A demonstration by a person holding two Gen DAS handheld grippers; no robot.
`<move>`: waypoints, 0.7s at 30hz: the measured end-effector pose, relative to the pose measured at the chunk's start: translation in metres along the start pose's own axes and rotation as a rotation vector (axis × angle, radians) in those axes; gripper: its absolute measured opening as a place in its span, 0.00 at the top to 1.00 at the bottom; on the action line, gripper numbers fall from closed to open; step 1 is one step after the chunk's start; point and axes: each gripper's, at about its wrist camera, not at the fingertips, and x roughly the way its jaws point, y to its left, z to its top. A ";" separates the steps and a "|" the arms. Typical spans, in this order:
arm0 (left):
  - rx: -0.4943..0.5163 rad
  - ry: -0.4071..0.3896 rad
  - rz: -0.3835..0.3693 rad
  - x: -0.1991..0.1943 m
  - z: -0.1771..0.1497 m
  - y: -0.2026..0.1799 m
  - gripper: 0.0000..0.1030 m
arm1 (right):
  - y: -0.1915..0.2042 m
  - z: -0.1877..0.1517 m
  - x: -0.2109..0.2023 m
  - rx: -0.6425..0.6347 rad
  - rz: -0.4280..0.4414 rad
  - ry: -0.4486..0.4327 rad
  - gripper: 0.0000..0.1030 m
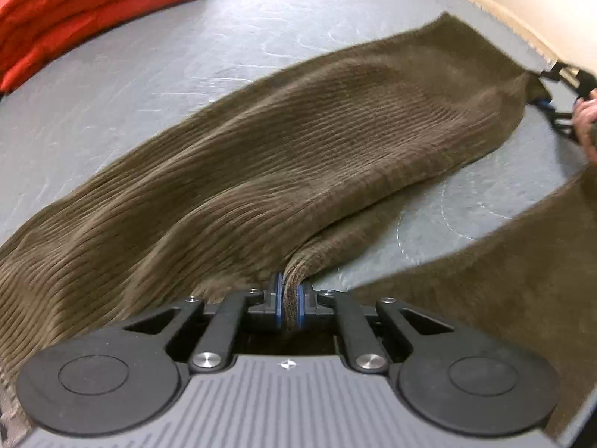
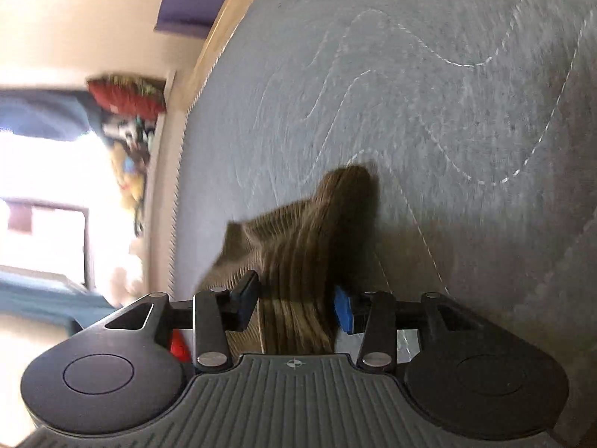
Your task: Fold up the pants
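Jaws pinched tight on the left gripper [image 1: 290, 300], biting a bunched fold of the brown corduroy pants [image 1: 283, 171] spread across the grey table [image 1: 149, 74]. The right gripper [image 2: 294, 304] stands apart, cloth between its pads but not squeezed. A red folded garment [image 1: 86, 11] sits far left.

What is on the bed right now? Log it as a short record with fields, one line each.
surface: grey bed cover with stitched wavy lines
garment: brown ribbed pants, spread across the cover, not yet folded
left claw: shut on a pinched edge of the pants
right claw: open, pants cloth between the pads, which do not press on it
other item: red folded cloth at the far left of the cover
person: a hand at the right edge of the left wrist view
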 end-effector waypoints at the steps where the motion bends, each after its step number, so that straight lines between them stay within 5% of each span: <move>1: 0.009 0.001 0.003 -0.008 -0.005 0.005 0.92 | -0.003 0.003 0.001 0.020 0.013 -0.010 0.56; 5: 0.008 -0.005 0.044 -0.020 -0.016 0.011 0.92 | 0.000 0.005 0.010 0.018 -0.002 -0.032 0.60; 6: -0.006 -0.004 0.042 -0.020 -0.014 0.012 0.92 | 0.004 0.004 0.015 -0.001 -0.025 -0.036 0.69; 7: -0.021 0.000 0.042 -0.019 -0.012 0.012 0.92 | 0.009 0.004 0.018 -0.027 -0.059 -0.040 0.90; 11: -0.051 0.003 0.013 -0.016 -0.004 0.003 0.92 | 0.040 0.011 0.011 -0.184 -0.104 -0.100 0.93; 14: 0.009 0.000 -0.047 -0.018 -0.007 -0.010 0.92 | 0.079 0.022 -0.021 -0.352 -0.104 -0.287 0.94; 16: 0.069 0.017 -0.061 -0.014 -0.010 -0.023 0.92 | 0.086 0.027 -0.034 -0.434 -0.190 -0.361 0.94; 20: 0.089 0.061 -0.104 -0.006 -0.016 -0.020 0.85 | 0.029 0.046 -0.028 -0.336 -0.498 -0.237 0.93; 21: 0.081 0.064 -0.129 -0.009 -0.015 -0.016 0.83 | 0.020 0.050 -0.035 -0.312 -0.430 -0.243 0.93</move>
